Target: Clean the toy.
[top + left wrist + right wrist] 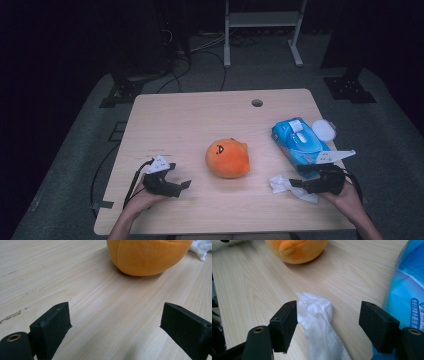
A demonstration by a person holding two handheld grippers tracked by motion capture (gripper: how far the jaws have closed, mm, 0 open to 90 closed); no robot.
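An orange plush toy (pixel 227 158) lies at the table's middle; its rounded side fills the top of the left gripper view (pixel 147 256). My left gripper (pixel 184 185) rests low on the wood to the toy's left, jaws wide open around bare table (pixel 115 325). A crumpled white wipe (pixel 285 187) lies at the front right. My right gripper (pixel 294 183) stands open with that wipe (pixel 319 322) lying between its jaws, nearer the left one. A blue wipe pack (pixel 300 145) sits just behind my right hand, close against the right jaw (pixel 407 290).
A round white lid (pixel 323 129) lies beside the pack near the table's right edge. A cable hole (pixel 257 103) sits at the back of the table. Bare wood stretches behind and left of the toy. Dark stands and cables ring the table on the floor.
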